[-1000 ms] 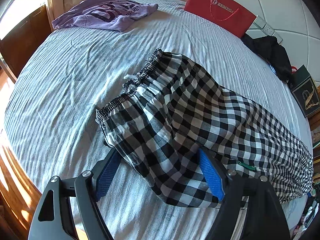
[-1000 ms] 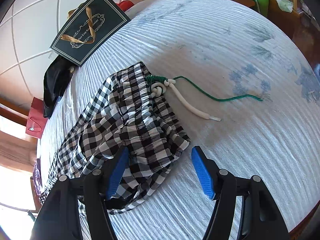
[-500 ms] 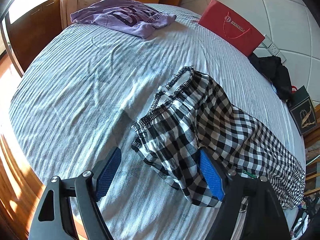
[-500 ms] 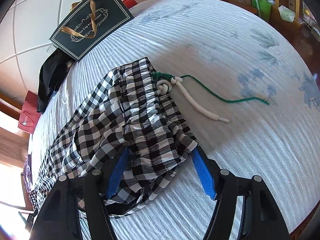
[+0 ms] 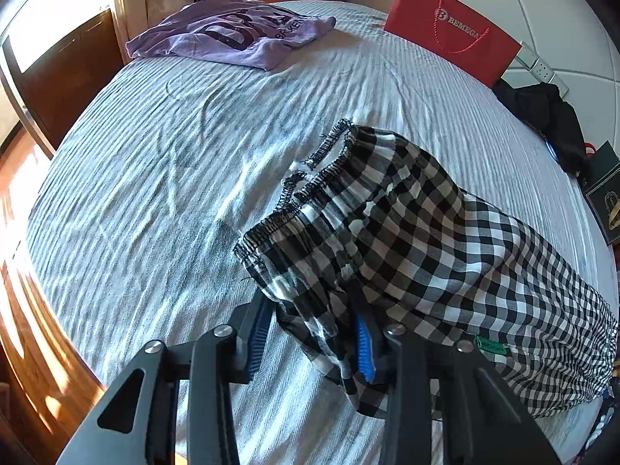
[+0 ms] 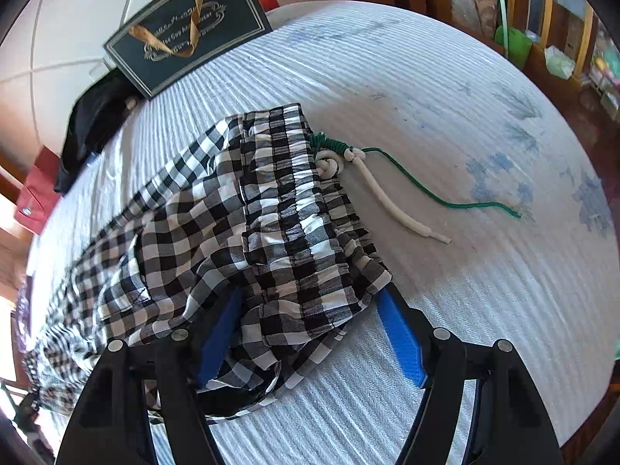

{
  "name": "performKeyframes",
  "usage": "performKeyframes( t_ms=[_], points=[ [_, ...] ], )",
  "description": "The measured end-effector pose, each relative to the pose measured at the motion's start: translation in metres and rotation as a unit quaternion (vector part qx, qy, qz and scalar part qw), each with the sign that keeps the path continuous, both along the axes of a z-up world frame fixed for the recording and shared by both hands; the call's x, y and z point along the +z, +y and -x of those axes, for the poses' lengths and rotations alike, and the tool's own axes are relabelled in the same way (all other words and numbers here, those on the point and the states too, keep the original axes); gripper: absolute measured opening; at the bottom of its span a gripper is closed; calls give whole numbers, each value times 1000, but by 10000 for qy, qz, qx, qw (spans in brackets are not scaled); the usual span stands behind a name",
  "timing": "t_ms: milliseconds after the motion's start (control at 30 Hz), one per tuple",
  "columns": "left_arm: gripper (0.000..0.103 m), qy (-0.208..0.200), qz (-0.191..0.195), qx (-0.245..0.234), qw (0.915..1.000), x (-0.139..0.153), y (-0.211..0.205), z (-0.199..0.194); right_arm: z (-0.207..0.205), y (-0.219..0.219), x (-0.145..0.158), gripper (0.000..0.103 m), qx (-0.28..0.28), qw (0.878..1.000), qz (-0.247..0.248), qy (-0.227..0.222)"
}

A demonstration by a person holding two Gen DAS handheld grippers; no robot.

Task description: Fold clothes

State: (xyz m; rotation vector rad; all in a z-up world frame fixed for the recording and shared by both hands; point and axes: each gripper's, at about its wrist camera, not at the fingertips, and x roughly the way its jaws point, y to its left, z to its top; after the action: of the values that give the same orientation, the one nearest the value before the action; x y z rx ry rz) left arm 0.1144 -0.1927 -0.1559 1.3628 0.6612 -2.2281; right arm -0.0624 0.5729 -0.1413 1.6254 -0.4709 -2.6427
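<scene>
Black-and-white checked trousers (image 5: 426, 240) lie stretched across the striped bed sheet (image 5: 155, 193). In the left wrist view the leg hems point toward me, and my left gripper (image 5: 310, 343) has closed in on a bunched hem corner, with cloth pinched between its blue pads. In the right wrist view the elastic waistband end of the trousers (image 6: 279, 209) lies between the spread fingers of my right gripper (image 6: 308, 339), which stays open. A knotted white drawstring (image 6: 387, 201) and a green cord (image 6: 445, 193) trail from the waistband onto the sheet.
A purple T-shirt (image 5: 232, 31) lies at the far corner, and a red paper bag (image 5: 453, 31) leans on the padded headboard. Beside it are a black garment (image 5: 550, 116) and a dark gift bag (image 6: 186, 31). Wooden floor borders the bed on the left (image 5: 23, 310).
My left gripper's fingers have come together on the hem, which bunched up and shifted right. My right gripper has slid forward, so the waistband now sits between its open fingers.
</scene>
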Motion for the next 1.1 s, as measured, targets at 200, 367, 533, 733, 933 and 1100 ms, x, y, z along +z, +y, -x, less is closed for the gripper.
performKeyframes(
  t_ms=[200,367,533,733,933,1100],
  points=[
    [9,122,248,-287,9992,17,17,14,5,-15,10,33,66,9992,-377,59],
    [9,709,734,-1119,9885,78,62,33,-11,-16,64,17,281,9956,-96,889],
    [9,1378,980,-2253,9595,140,135,57,-23,-63,113,17,1064,9830,-290,1469],
    [9,1353,788,-2920,9435,138,193,88,-8,-57,88,18,820,9921,-291,906],
    [9,1100,684,-3004,9450,122,200,93,-18,-3,45,54,16,9997,-218,-109],
    [9,905,695,-2951,9486,108,184,83,-38,-2,85,54,124,9989,-210,405]
  ],
)
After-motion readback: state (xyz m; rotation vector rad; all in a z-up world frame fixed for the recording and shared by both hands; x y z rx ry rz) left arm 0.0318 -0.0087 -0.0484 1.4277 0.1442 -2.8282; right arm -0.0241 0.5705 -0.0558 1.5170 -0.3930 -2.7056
